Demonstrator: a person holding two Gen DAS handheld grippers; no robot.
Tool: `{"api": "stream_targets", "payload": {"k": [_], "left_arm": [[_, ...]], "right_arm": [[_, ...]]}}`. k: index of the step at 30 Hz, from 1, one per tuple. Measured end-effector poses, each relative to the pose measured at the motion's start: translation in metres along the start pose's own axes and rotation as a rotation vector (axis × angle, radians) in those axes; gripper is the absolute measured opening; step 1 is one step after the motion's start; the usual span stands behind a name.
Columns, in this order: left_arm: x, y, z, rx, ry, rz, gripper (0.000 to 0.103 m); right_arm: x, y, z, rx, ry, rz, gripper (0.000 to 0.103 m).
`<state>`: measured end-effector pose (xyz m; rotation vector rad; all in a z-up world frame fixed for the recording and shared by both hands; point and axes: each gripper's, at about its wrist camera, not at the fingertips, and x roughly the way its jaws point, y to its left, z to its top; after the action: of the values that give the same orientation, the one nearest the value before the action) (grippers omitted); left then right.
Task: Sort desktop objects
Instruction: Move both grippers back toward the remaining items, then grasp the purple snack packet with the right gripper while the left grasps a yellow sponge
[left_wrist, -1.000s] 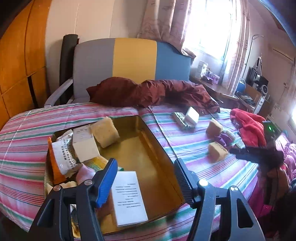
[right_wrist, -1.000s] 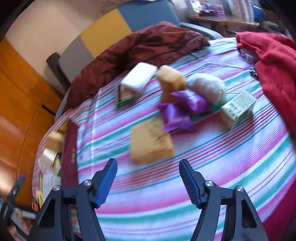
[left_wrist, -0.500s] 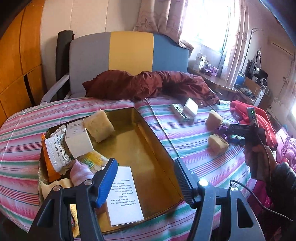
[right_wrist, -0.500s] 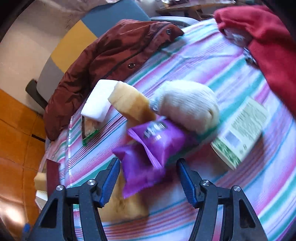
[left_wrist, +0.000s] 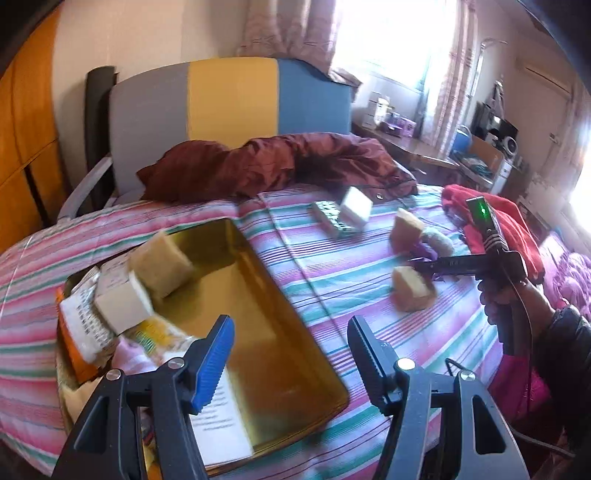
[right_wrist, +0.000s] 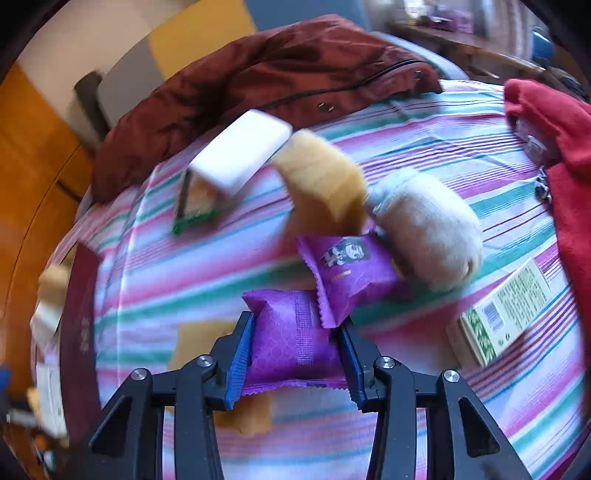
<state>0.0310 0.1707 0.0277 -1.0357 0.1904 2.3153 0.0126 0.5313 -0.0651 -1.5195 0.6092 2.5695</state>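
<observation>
tray (left_wrist: 295, 317), near left, on the striped bedspread (left_wrist: 351, 266): gold, shallow, its left end piled with a sponge block (left_wrist: 160, 262), a white box (left_wrist: 122, 304), printed packets and a paper sheet; right half bare.

left gripper (left_wrist: 290, 354), near centre of its own view: fingers apart, nothing between them, hanging over the tray's near right corner.

loose items, centre to right on the bedspread: a white box on a green pack (right_wrist: 240, 155), far; a tall sponge (right_wrist: 323, 184) beside it; a cream cloth roll (right_wrist: 424, 229); a flat sponge (right_wrist: 199, 339), near, partly under the gripper; a green-and-white carton (right_wrist: 502, 314), far right.

purple packets, centre: two, overlapping. the far packet (right_wrist: 349, 266) lies loose, its near edge over the other. the near packet (right_wrist: 291, 343) sits between the pads of the right gripper (right_wrist: 295, 354), which is clamped on its two sides; the wrapper bulges between them.

right hand (left_wrist: 502, 295), seen from the left view: at the right side of the bed, well apart from the tray.

step in hand, by judgement: pick-up of the near packet, grip just made, packet apparently not yet off the bedspread.

next move calls for: a lift that slips it from under the far packet without dragging that one, then a carry leftward to the tray's bare half.

red cloth (right_wrist: 554, 122), far right edge: not part of the sort, as far as can be told.
</observation>
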Motion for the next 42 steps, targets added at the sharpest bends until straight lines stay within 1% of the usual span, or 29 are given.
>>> {"api": "stream_targets", "payload": {"k": [2,4,5,7,10,11,13,14,17,21,24,26,28,29,31,33,34,36,39,42], "left_arm": [[0.005,-0.010,0.006,0.020,0.014,-0.033,0.064],[0.012,-0.022,0.013,0.035,0.033,-0.069,0.064],[0.017,-0.030,0.016,0.047,0.043,-0.083,0.064],[0.029,-0.047,0.023,0.075,0.063,-0.101,0.064],[0.053,-0.071,0.034,0.093,0.109,-0.135,0.064],[0.065,-0.082,0.038,0.093,0.137,-0.149,0.064],[0.080,-0.095,0.040,0.096,0.166,-0.175,0.065],[0.094,-0.104,0.042,0.088,0.204,-0.174,0.065],[0.120,-0.117,0.044,0.050,0.258,-0.199,0.065],[0.151,-0.131,0.046,0.001,0.320,-0.198,0.067],[0.166,-0.141,0.049,0.002,0.330,-0.195,0.076],[0.177,-0.147,0.052,0.004,0.342,-0.176,0.077],[0.185,-0.148,0.055,-0.011,0.353,-0.181,0.077],[0.191,-0.150,0.056,-0.018,0.360,-0.170,0.077],[0.201,-0.151,0.059,-0.028,0.375,-0.153,0.077],[0.209,-0.151,0.059,-0.050,0.390,-0.156,0.077],[0.212,-0.153,0.060,-0.048,0.393,-0.155,0.077],[0.220,-0.157,0.058,-0.027,0.407,-0.124,0.077],[0.229,-0.160,0.053,0.007,0.427,-0.102,0.077],[0.226,-0.159,0.049,0.028,0.399,-0.110,0.078]], "right_arm": [[-0.008,0.000,-0.006,-0.029,0.020,0.017,0.044],[-0.018,0.001,-0.013,-0.054,0.039,0.060,0.043],[-0.021,0.002,-0.016,-0.073,0.044,0.054,0.043],[-0.026,0.001,-0.023,-0.105,0.050,0.026,0.043],[-0.028,-0.008,-0.029,-0.110,0.040,-0.030,0.043],[-0.027,-0.012,-0.032,-0.121,0.042,-0.077,0.043],[-0.022,-0.016,-0.038,-0.141,0.052,-0.118,0.043],[-0.019,-0.017,-0.040,-0.151,0.065,-0.134,0.043],[-0.018,-0.014,-0.039,-0.196,0.069,-0.161,0.043],[-0.019,-0.021,-0.037,-0.163,0.076,-0.142,0.044],[-0.020,-0.025,-0.036,-0.146,0.086,-0.127,0.046],[-0.017,-0.025,-0.034,-0.142,0.088,-0.125,0.046],[-0.019,-0.021,-0.036,-0.153,0.092,-0.131,0.046],[-0.018,-0.020,-0.036,-0.160,0.093,-0.137,0.047],[-0.018,-0.018,-0.037,-0.173,0.095,-0.143,0.049],[-0.018,-0.018,-0.037,-0.176,0.099,-0.136,0.051],[-0.017,-0.018,-0.037,-0.179,0.100,-0.135,0.052],[-0.017,-0.017,-0.038,-0.186,0.102,-0.136,0.053],[-0.017,-0.017,-0.039,-0.195,0.101,-0.141,0.053],[-0.016,-0.015,-0.039,-0.218,0.101,-0.154,0.053]]}}
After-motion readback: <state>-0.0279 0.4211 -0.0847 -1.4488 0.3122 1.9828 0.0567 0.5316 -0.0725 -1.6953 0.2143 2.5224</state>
